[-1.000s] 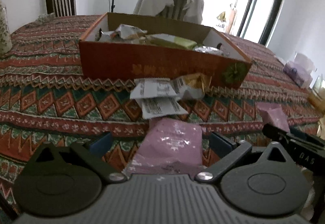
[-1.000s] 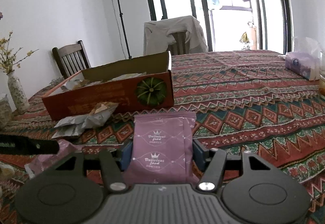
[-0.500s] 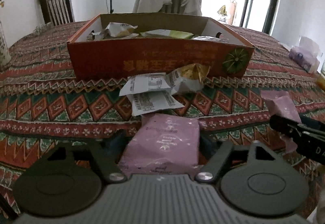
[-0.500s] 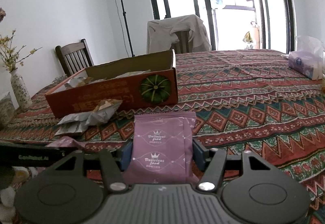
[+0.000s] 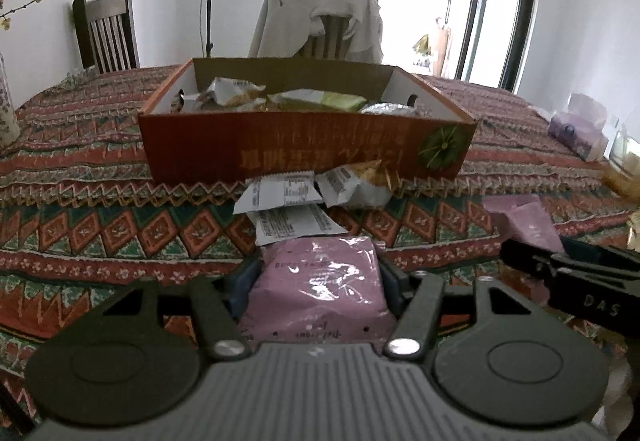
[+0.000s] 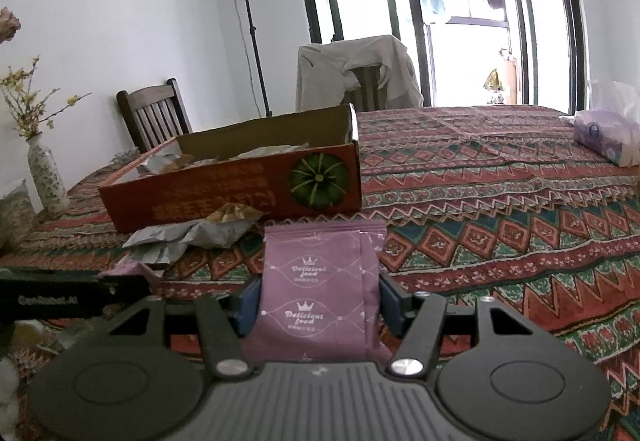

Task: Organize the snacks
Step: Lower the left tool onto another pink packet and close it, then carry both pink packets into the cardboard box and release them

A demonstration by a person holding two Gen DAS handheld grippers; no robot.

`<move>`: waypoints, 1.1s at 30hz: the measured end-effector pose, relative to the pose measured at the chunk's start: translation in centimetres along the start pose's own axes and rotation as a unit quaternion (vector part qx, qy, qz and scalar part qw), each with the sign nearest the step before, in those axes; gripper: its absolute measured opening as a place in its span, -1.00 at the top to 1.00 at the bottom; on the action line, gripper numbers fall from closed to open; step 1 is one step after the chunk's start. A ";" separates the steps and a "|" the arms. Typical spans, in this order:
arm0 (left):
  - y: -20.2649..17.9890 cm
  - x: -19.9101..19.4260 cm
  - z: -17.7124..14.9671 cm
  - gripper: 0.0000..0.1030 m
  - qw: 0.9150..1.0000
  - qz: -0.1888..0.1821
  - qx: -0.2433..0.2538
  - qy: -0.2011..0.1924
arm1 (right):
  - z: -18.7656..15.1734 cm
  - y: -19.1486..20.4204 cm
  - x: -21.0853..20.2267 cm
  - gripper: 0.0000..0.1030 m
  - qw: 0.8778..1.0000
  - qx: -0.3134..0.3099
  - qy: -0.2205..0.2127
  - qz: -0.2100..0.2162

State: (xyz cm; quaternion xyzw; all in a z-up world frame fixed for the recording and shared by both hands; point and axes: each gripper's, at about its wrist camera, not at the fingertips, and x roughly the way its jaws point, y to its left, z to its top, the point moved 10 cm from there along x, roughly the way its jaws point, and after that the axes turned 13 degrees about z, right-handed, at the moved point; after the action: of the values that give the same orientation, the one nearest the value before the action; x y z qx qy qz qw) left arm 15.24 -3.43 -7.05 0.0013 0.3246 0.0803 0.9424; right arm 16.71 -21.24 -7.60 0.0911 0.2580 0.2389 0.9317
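My left gripper [image 5: 316, 281] is shut on a pink snack packet [image 5: 316, 281], held above the patterned tablecloth in front of the orange cardboard box [image 5: 304, 149]. My right gripper [image 6: 320, 297] is shut on a purple snack packet [image 6: 320, 281] printed "Delicious food", held upright to the right of the box [image 6: 240, 189]. The box holds several snack packets [image 5: 240, 93]. White and silver packets [image 5: 304, 197] lie on the cloth against the box's front; they also show in the right wrist view [image 6: 192, 237]. The right gripper and its packet show at the right of the left wrist view [image 5: 532, 229].
Two chairs [image 5: 106, 33] stand behind the table, one draped with a cloth [image 5: 320, 21]. A vase with twigs [image 6: 44, 173] stands at the left edge. A purple tissue pack [image 6: 604, 137] lies at the far right. A lamp stand [image 6: 248, 13] is by the wall.
My left gripper closed on the pink packet and lifted it off the cloth, now facing the box more squarely. My right gripper kept its hold on the purple packet and rose slightly.
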 end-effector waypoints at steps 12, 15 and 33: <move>0.6 -4.1 2.8 -0.21 0.997 -0.016 -0.020 -0.069 | 1.2 0.6 -0.3 -0.15 1.000 -0.012 -0.014 0.000; 0.8 -4.2 3.7 -0.21 0.996 -0.011 -0.026 -0.082 | 1.7 0.8 -0.3 -0.15 1.000 -0.018 -0.018 0.000; 2.4 1.2 11.8 -0.21 0.992 -0.006 -0.075 -0.102 | 10.9 1.8 4.0 -0.15 0.996 -0.055 -0.066 -0.007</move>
State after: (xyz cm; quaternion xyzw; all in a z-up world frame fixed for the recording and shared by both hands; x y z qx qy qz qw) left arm 23.02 -0.33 1.63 -0.0632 0.2197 0.0981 0.9686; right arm 24.71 -18.22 0.50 0.0537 0.1829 0.2394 0.9520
